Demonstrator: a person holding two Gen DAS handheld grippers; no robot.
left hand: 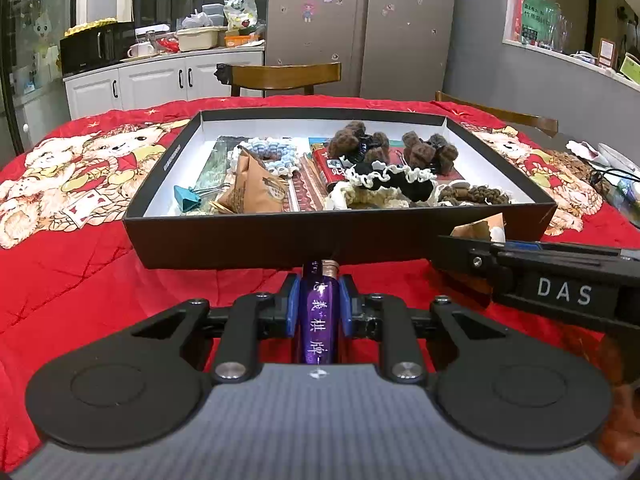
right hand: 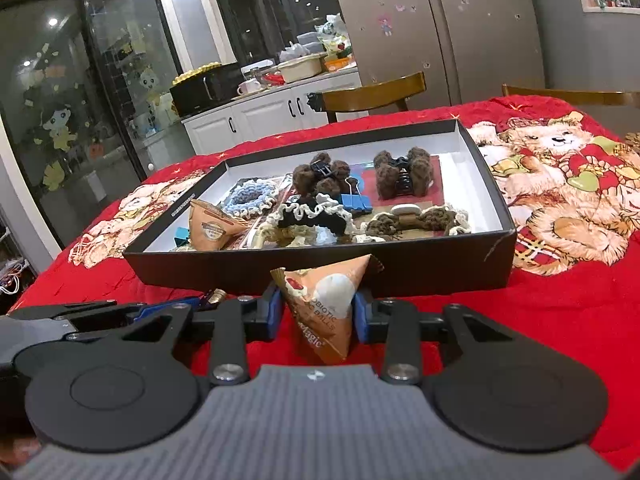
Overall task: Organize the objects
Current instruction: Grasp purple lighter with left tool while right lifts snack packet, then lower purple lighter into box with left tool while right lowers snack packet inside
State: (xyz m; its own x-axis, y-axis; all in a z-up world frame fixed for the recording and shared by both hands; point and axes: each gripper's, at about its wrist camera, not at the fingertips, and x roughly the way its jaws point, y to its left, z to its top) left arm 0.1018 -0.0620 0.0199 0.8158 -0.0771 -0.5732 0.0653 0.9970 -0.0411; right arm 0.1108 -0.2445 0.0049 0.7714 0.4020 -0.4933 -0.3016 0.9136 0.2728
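A black box lid [left hand: 248, 240] with a white inside sits on the red tablecloth; it also shows in the right wrist view [right hand: 400, 276]. It holds scrunchies, brown fuzzy hair clips [left hand: 430, 152], binder clips and a brown triangular snack pouch [left hand: 252, 190]. My left gripper [left hand: 319, 300] is shut on a purple card pack [left hand: 319, 320], just in front of the box's near wall. My right gripper [right hand: 320, 304] is shut on a second brown triangular snack pouch [right hand: 326, 304], also just before the near wall. The right gripper shows at the right of the left wrist view [left hand: 540, 276].
The red bear-print tablecloth [right hand: 560, 208] covers the table. Wooden chairs [left hand: 286, 76] stand at the far side. Cables and small items [left hand: 612, 172] lie at the table's right edge. A cabinet with a microwave and a fridge stand behind.
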